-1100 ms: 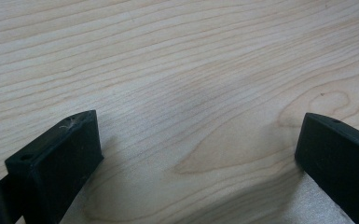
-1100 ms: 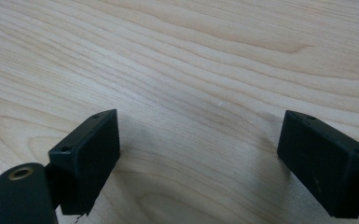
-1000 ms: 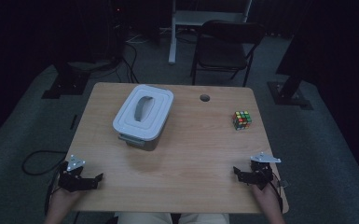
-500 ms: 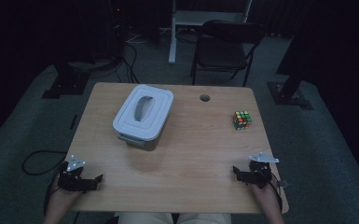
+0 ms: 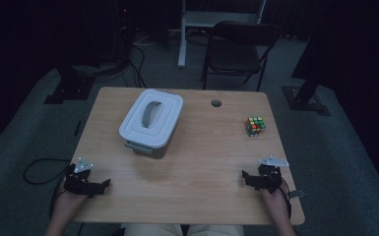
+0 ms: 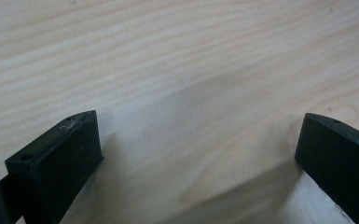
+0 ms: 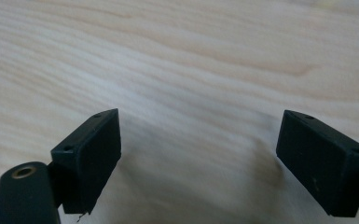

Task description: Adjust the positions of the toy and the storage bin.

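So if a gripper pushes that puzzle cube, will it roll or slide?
The puzzle cube sits flat on the table, so it would probably slide, not roll. It looks small, likely light and rigid. Its layers might twist under an uneven grip.

Right claw (image 5: 248,177) jaws just closing slightly, bare table (image 5: 202,167) between them

The high view is dim and grainy, the room around the table (image 5: 197,167) nearly black. Both gripper views are bright and evenly lit; soft shadows spread on the wood beneath the jaws, whose near parts blur slightly.
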`<state>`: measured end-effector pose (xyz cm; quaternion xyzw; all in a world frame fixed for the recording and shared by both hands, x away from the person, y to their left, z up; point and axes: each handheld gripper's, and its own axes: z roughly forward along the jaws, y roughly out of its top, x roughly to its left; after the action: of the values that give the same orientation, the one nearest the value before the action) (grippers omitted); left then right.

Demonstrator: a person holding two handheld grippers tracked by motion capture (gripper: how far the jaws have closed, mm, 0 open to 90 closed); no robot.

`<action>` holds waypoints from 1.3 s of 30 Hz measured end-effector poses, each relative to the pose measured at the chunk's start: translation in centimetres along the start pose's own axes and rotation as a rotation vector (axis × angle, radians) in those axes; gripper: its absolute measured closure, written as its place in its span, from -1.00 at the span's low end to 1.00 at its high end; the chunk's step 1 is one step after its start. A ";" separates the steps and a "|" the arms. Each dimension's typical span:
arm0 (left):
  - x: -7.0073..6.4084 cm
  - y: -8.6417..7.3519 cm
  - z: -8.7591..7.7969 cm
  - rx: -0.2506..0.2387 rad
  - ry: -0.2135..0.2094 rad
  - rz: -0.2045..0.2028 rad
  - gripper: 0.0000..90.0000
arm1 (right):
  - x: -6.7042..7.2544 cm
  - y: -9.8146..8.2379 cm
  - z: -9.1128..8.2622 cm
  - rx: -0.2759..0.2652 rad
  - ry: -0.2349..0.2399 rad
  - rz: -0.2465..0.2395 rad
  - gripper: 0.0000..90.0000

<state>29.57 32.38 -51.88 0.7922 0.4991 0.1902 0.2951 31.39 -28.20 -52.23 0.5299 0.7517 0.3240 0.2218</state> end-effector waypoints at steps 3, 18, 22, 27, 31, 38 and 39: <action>0.4 0.8 0.2 -0.018 0.002 0.007 -0.98 | 0.7 1.0 0.3 -0.019 0.019 -0.009 -0.70; 2.4 6.2 3.0 -0.052 0.059 0.024 -0.98 | 5.0 6.1 3.8 -0.080 0.047 -0.036 -0.71; 3.2 7.6 3.9 -0.061 0.074 0.013 -0.98 | 6.0 7.0 4.8 -0.084 0.060 -0.053 -0.71; 3.9 9.7 5.1 -0.072 0.088 0.005 -0.98 | 7.8 8.5 6.5 -0.071 0.076 -0.097 -0.70; 4.5 11.1 6.4 -0.086 0.102 -0.002 -0.98 | 9.2 9.5 8.0 -0.066 0.100 -0.104 -0.69; 5.7 12.9 7.9 -0.115 0.111 -0.034 -0.98 | 11.1 10.9 10.1 -0.077 0.115 -0.066 -0.69; 5.8 13.1 8.0 -0.113 0.115 -0.036 -0.98 | 11.2 11.2 10.5 -0.062 0.106 -0.059 -0.69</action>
<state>45.80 31.12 -49.26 0.7528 0.5180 0.2581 0.3136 41.95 -12.46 -51.31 0.4826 0.7671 0.3682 0.2074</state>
